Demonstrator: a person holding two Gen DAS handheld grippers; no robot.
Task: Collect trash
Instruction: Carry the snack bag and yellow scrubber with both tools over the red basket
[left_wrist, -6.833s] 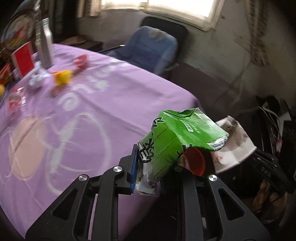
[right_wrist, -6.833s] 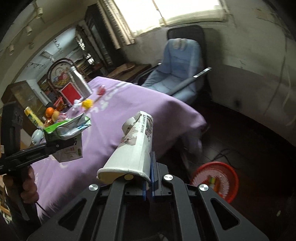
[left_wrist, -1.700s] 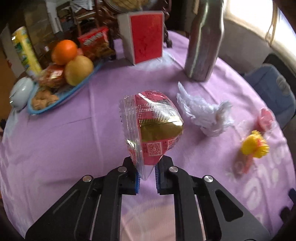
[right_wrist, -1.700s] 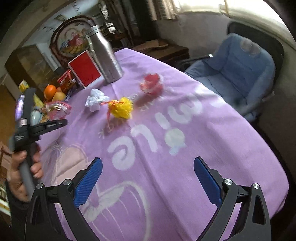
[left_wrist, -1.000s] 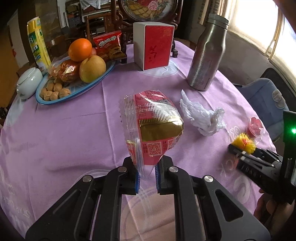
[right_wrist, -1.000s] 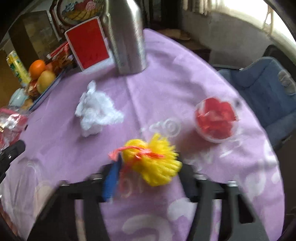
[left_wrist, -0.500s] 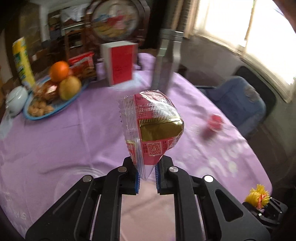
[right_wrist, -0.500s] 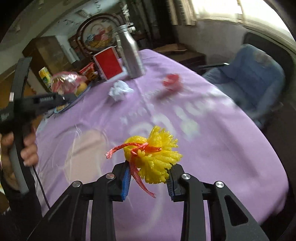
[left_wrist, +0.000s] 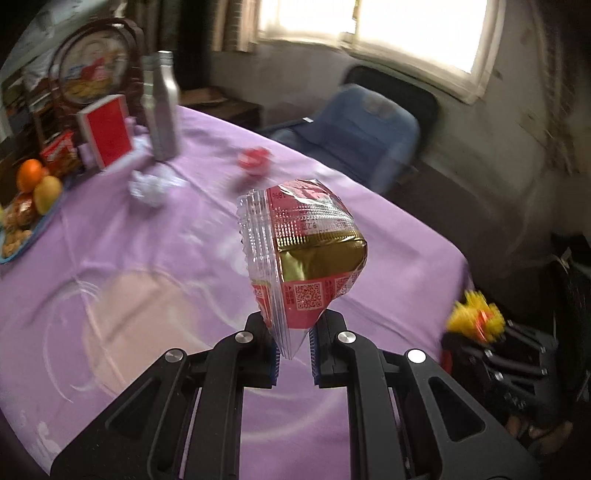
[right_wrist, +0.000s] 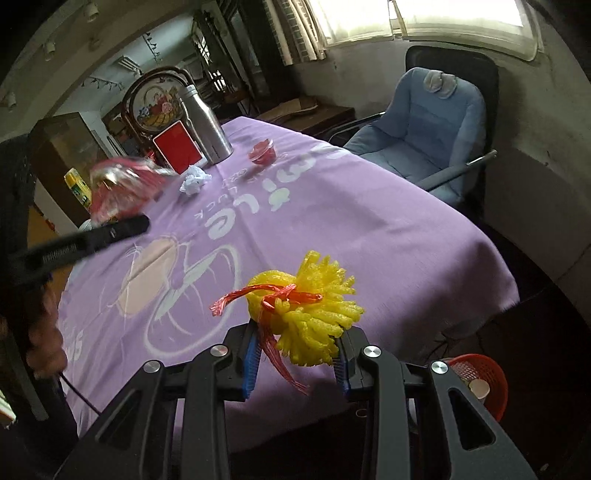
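Left gripper (left_wrist: 293, 356): closed on the bottom corner of the snack wrapper (left_wrist: 303, 254), held above the purple table (left_wrist: 122, 236).
Wrapper handling: likely light, crinkly and slick film; a pinch on the sealed seam looks safest (the puffed middle would probably just collapse).
Right gripper (right_wrist: 295, 363): clamped around the yellow foam net (right_wrist: 308, 314), over the table's near edge.
Net handling: soft, springy, near weightless by the look; squeeze its body, not the red ribbon (right_wrist: 273, 295).
Red basket (right_wrist: 480, 384): on the floor below the table's near edge, a paper cup inside.
Tissue wad (right_wrist: 194, 181): farther along the table, beside the metal bottle (right_wrist: 205, 125).
Red cup (right_wrist: 263, 151): just right of the bottle, thin plastic, probably crushable.
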